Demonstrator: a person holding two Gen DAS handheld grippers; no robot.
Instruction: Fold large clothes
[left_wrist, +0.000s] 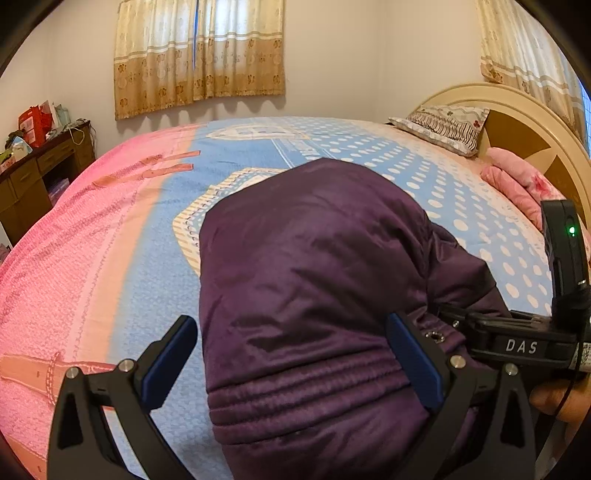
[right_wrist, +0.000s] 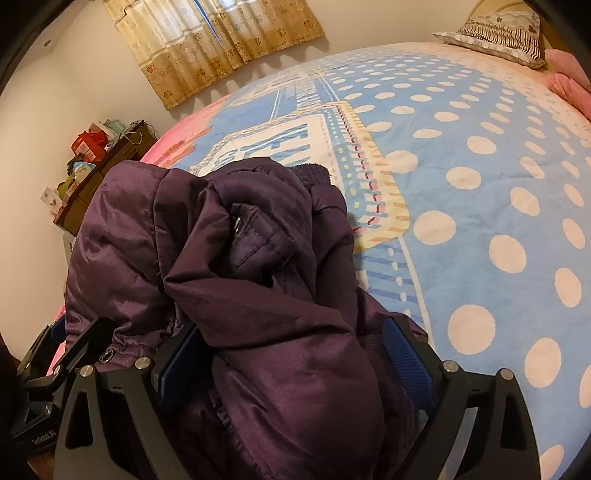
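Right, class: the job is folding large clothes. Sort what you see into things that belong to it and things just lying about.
Belongs to the job:
- purple jacket, bunched on the bedspread
- left tongs, open
- right tongs, open around the jacket

Just lying about:
- patterned pillow
- pink pillow
- cluttered wooden desk
- curtains

Ahead of our tongs: the purple jacket (left_wrist: 314, 280) bulks up, blocking the way forward.
Left of our left tongs (left_wrist: 291, 365): bare bedspread (left_wrist: 110, 240), free passage.
Right of our right tongs (right_wrist: 295, 369): open dotted bedspread.
Far right: pillow (left_wrist: 447, 125) and headboard (left_wrist: 517, 122) close it.
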